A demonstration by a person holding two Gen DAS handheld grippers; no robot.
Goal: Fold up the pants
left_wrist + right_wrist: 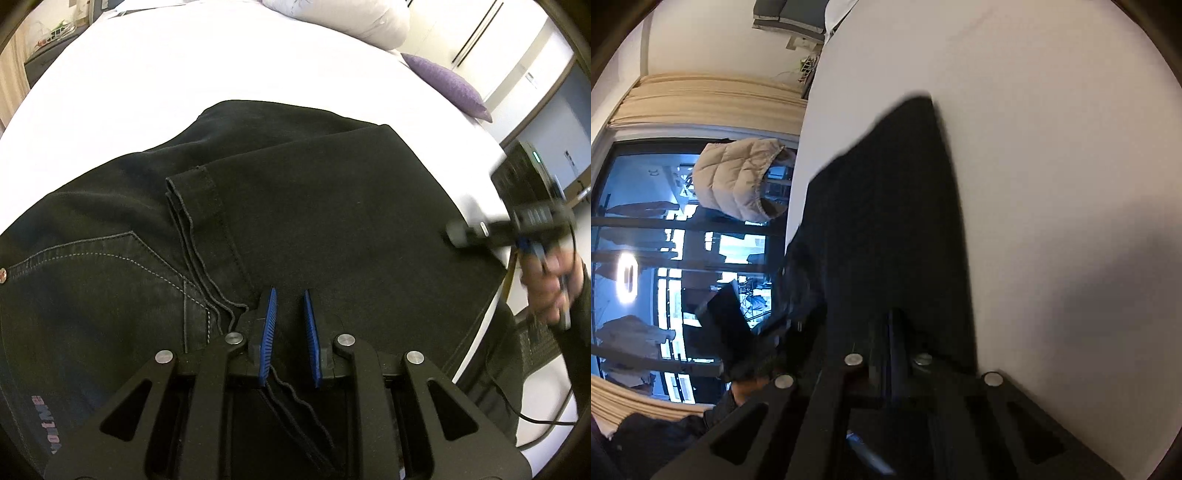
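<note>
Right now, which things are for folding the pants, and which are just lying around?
For the job:
black pants
left tongs, open over the pants
right tongs, shut on the pants
white bed underneath

Just lying about:
purple cushion
white pillow
beige puffer jacket

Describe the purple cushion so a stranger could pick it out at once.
Start from the white bed with the black pants spread on it. Follow the bed's far right edge toward the big white pillow; the purple cushion lies just below that pillow, at the bed's rim. It is the only coloured thing on the bed, small, textured and pointed at its corners.
</note>
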